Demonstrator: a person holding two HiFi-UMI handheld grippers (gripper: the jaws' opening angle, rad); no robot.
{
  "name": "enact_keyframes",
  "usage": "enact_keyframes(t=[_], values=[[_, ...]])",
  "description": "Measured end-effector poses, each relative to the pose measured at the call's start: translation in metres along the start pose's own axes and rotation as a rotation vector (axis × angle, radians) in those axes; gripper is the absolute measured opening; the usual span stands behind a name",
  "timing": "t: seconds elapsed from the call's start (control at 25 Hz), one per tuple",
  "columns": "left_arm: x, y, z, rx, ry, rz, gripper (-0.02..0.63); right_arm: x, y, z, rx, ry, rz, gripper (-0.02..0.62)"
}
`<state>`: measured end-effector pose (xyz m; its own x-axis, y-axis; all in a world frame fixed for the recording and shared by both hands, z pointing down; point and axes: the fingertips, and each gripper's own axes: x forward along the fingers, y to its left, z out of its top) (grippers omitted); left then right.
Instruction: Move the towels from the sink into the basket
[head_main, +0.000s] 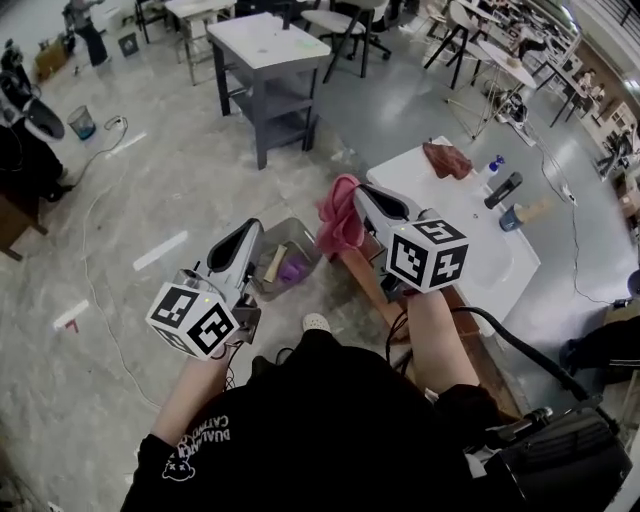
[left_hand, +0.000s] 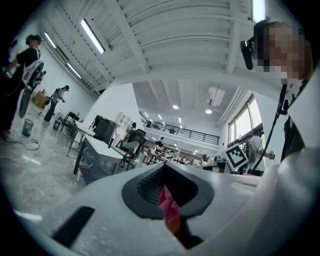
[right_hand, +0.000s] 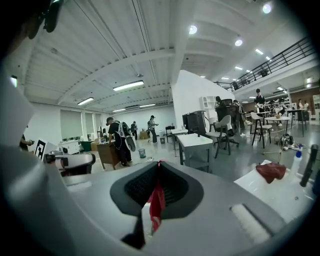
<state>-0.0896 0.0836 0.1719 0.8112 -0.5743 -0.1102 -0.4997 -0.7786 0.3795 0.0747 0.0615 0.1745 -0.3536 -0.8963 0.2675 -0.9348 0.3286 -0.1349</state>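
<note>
A pink towel (head_main: 338, 215) hangs from my right gripper (head_main: 360, 192), which is shut on it between the sink counter (head_main: 500, 265) and the grey basket (head_main: 283, 226) on the floor. In the right gripper view the red-pink cloth (right_hand: 157, 202) sits pinched in the gripper (right_hand: 158, 192). My left gripper (head_main: 254, 228) is just left of the basket with its jaws together and no cloth at its tip. In the left gripper view a pink sliver shows in the slit of the gripper (left_hand: 166, 192). A dark red towel (head_main: 447, 158) lies on the counter's far end.
The basket holds a purple cloth (head_main: 293, 270) and a tan item. A wooden frame (head_main: 365, 275) props the counter. Bottles (head_main: 503, 190) stand on the counter. A grey table (head_main: 268, 45), a blue bin (head_main: 82, 122) and floor cables lie beyond. People work in the distance.
</note>
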Motion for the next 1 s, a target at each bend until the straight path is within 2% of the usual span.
enact_keyframes(t=[0.24,0.48,1.0], values=[[-0.003,0.022,-0.003,-0.019,-0.011,0.061,0.003,0.034,0.013,-0.007,-0.009,0.046,0.078,0.02],[0.012,0.054,0.009,-0.01,-0.031,0.116,0.003,0.075,0.01,0.002,-0.016,0.064,0.139,0.02],[0.075,0.15,0.028,-0.013,-0.059,0.259,0.003,0.204,-0.03,0.024,-0.036,0.123,0.279,0.02]])
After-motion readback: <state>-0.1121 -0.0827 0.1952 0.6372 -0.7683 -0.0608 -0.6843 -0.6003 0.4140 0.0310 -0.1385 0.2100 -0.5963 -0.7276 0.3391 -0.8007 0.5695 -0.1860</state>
